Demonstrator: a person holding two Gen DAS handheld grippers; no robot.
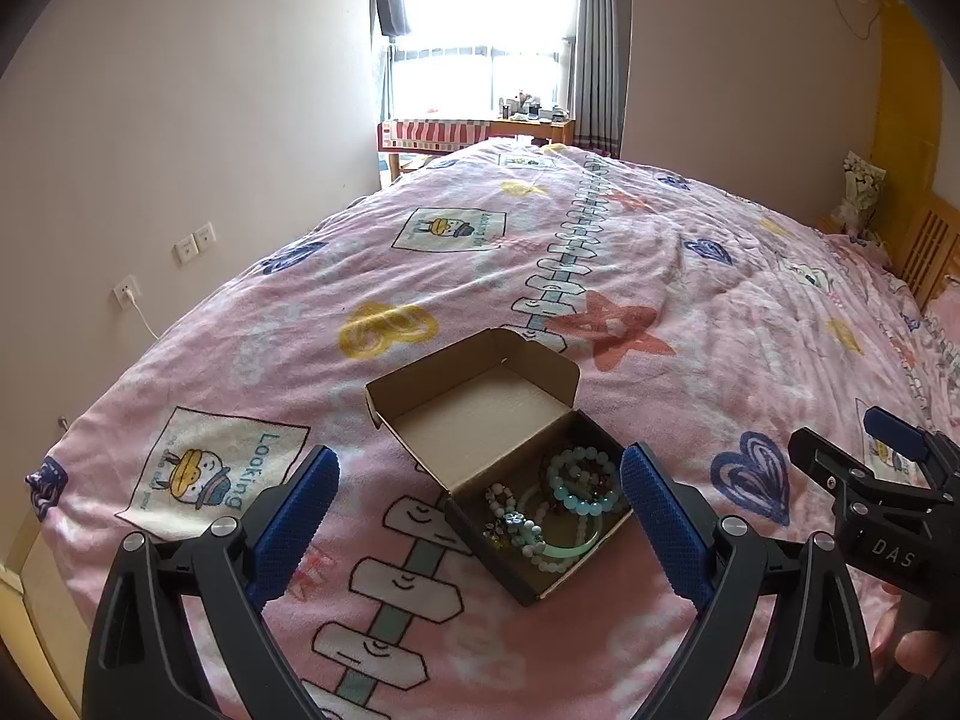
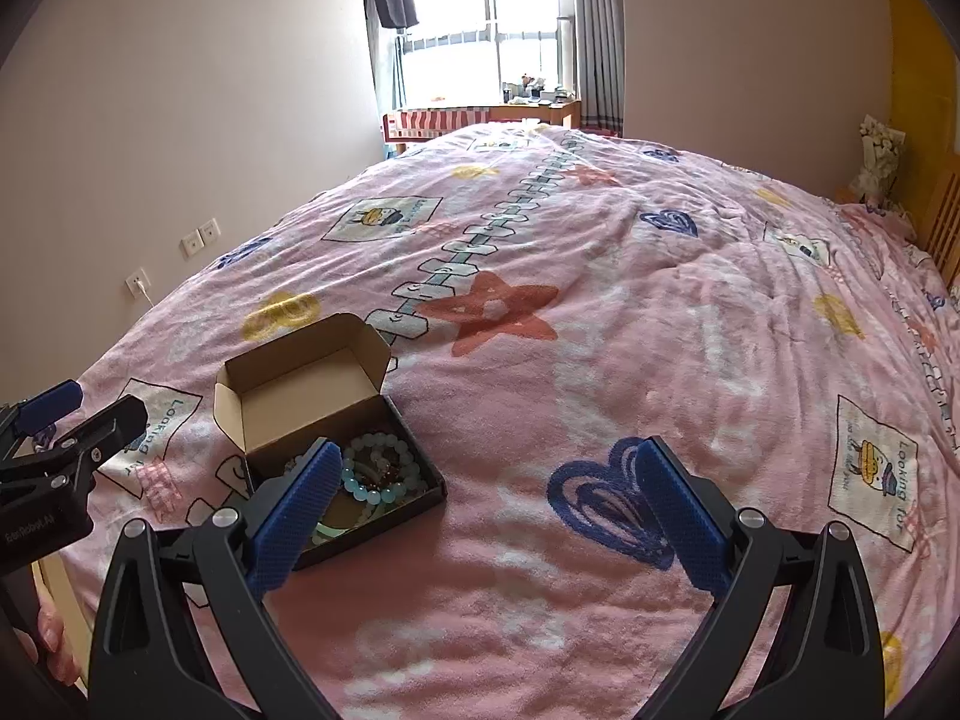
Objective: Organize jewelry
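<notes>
Both claws hang apart and empty. Straight ahead of the left gripper (image 1: 480, 516), between its fingers, sits the open cardboard box (image 1: 510, 462) with bracelets (image 1: 576, 480). From the right gripper (image 2: 486, 516) it lies forward-left, so left seems nearer.

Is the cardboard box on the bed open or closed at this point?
Open. The cardboard box has its lid folded back, exposing beaded bracelets inside. Neither gripper touches it.
</notes>
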